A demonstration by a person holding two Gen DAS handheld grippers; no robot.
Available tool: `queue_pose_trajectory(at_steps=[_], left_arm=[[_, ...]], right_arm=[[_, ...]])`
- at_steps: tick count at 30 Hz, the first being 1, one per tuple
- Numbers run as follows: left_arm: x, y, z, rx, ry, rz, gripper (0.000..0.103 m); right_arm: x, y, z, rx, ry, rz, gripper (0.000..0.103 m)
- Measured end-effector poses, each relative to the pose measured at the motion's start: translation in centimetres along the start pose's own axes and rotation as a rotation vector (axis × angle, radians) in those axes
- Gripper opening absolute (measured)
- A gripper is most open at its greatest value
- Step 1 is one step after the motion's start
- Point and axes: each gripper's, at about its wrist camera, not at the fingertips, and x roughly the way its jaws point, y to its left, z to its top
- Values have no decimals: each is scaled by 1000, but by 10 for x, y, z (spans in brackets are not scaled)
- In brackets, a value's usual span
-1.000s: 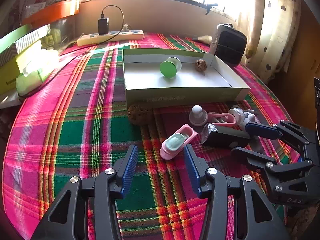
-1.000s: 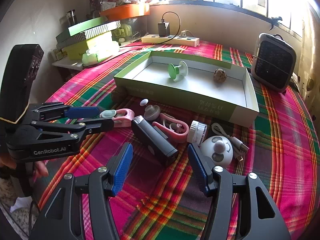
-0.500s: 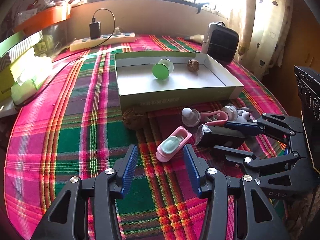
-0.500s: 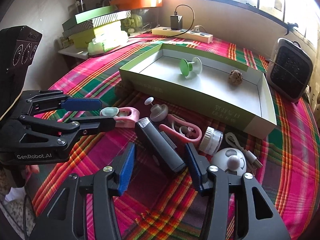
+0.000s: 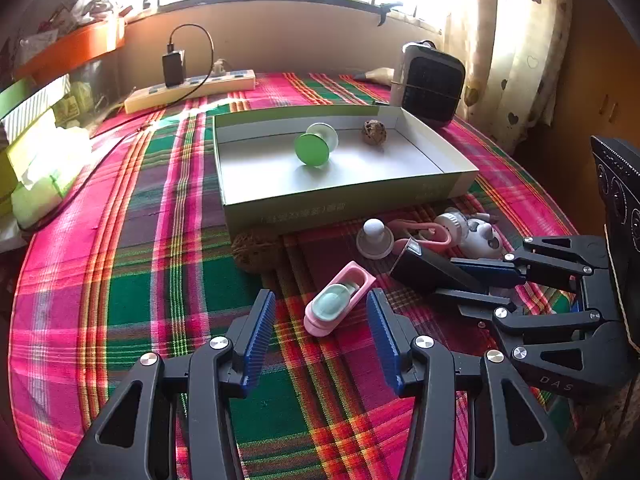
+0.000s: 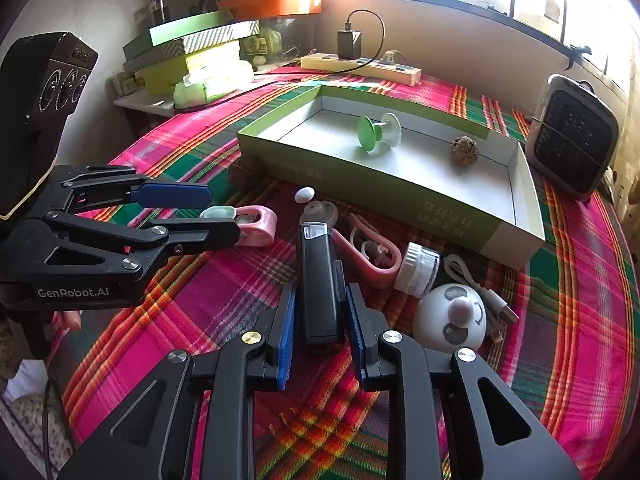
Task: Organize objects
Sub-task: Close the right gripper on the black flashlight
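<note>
My right gripper [image 6: 320,320] is shut on a black bar-shaped device [image 6: 319,276] that lies on the plaid cloth; it also shows in the left wrist view [image 5: 430,272]. My left gripper [image 5: 320,320] is open, its fingers on either side of a pink and mint case [image 5: 338,300], not touching it. An open green box [image 5: 344,200] holds a green suction knob [image 5: 314,146] and a walnut [image 5: 374,133]. A white knob [image 5: 374,234], a pink clip [image 6: 370,256] and a white round toy [image 6: 450,318] lie in front of the box.
A second walnut [image 5: 256,250] sits against the box's front wall. A small heater [image 5: 430,84] stands at the back right, a power strip [image 5: 190,88] at the back. Stacked boxes [image 6: 192,52] and tissues [image 5: 44,176] are at the left. A USB cable [image 6: 488,296] lies by the toy.
My right gripper moved forward over the black device and closed on it. My left gripper edged closer to the pink case and stayed open.
</note>
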Motion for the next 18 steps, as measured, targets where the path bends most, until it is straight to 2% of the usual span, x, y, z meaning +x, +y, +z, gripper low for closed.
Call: queue_pose_trajectory(at_steps=[10,18], left_arm=[[14,-5,3,19,26,4,46],[12,-18,0,38,42,-57,46]], right_arm=[[-11,-5,-11,56,3,-64,25],[-16,-6,-18,68,2,-81,25]])
